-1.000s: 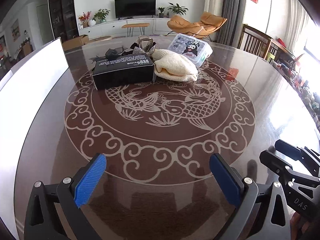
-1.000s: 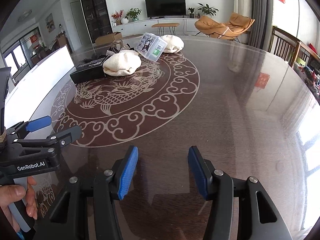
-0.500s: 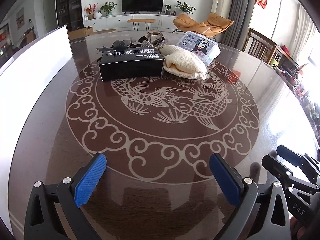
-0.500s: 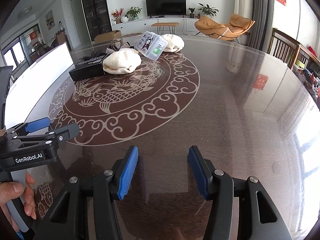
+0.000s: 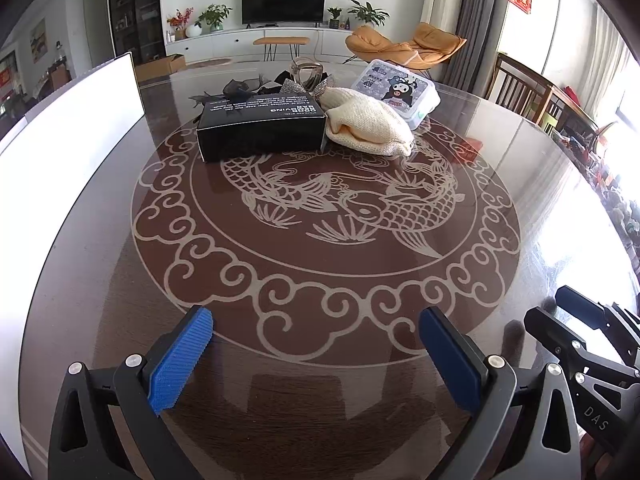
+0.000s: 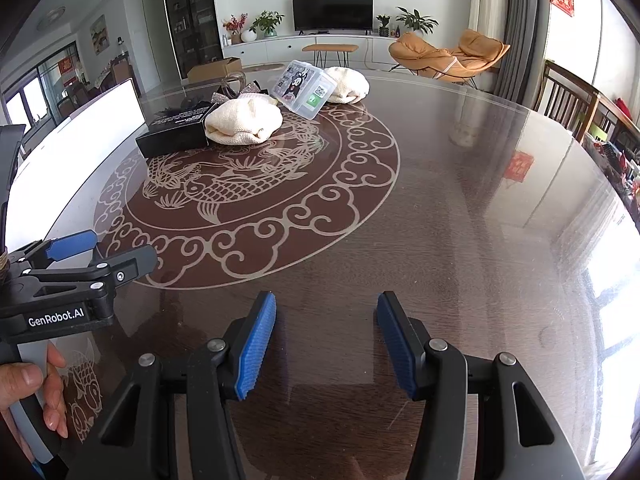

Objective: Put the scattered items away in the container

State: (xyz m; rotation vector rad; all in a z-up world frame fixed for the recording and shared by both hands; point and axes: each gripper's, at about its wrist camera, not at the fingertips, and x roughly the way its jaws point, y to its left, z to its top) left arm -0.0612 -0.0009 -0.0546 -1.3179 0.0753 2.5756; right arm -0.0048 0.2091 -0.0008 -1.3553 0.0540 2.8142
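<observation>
left gripper [image 5: 316, 354]: jaws apart, empty | right gripper [image 6: 326, 344]: jaws apart, empty | right view only: second cream pouch [image 6: 348, 85] behind clear box [image 6: 304, 89], far table edge

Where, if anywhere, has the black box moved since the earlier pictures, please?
No, it has not moved: the black box still overlaps the carp medallion's far rim.

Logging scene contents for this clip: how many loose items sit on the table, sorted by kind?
Cream knit bundles: 2
Black box: 1
Clear plastic cartoon-label box: 1
Bows or ribbon pieces, black and glittery, partly hidden: at least 2
Clear loop-shaped piece: 1
Total: at least 7
</observation>
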